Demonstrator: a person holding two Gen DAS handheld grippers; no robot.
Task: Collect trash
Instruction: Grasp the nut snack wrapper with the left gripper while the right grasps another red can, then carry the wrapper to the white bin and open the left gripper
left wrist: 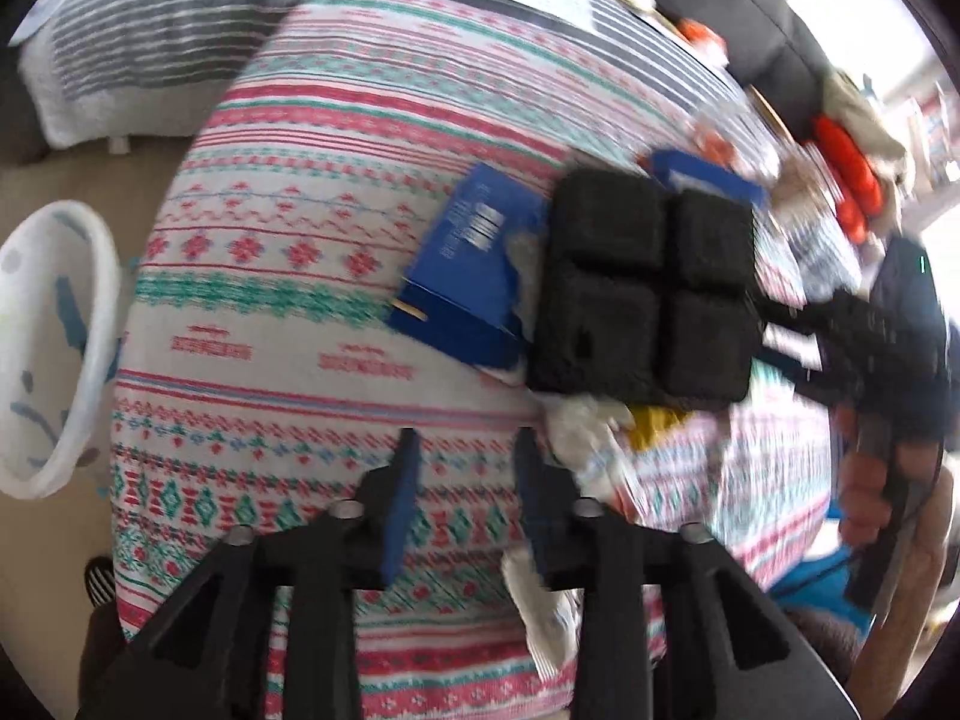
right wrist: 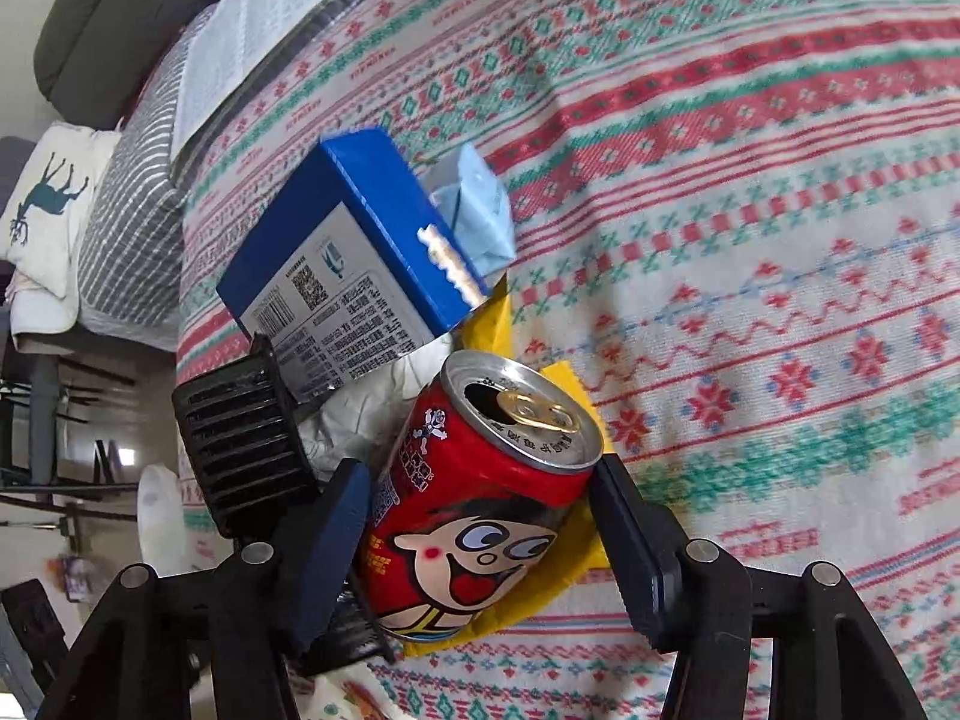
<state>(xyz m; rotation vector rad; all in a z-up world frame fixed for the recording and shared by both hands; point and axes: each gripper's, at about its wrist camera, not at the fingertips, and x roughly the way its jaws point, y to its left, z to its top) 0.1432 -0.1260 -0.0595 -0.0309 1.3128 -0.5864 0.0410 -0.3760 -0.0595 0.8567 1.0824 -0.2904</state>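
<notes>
In the right wrist view my right gripper is closed around a red cartoon can with an open pull tab, lying over a yellow wrapper. A blue carton, a light blue packet, crumpled white paper and a black ridged tray lie beside it. In the left wrist view my left gripper is open and empty above the patterned cloth. The blue carton, the black four-cell tray and white paper lie just ahead.
A patterned tablecloth covers the table. A white bin stands at the left past the table edge. An open book and a striped cloth lie at the far end. A hand holds the right gripper.
</notes>
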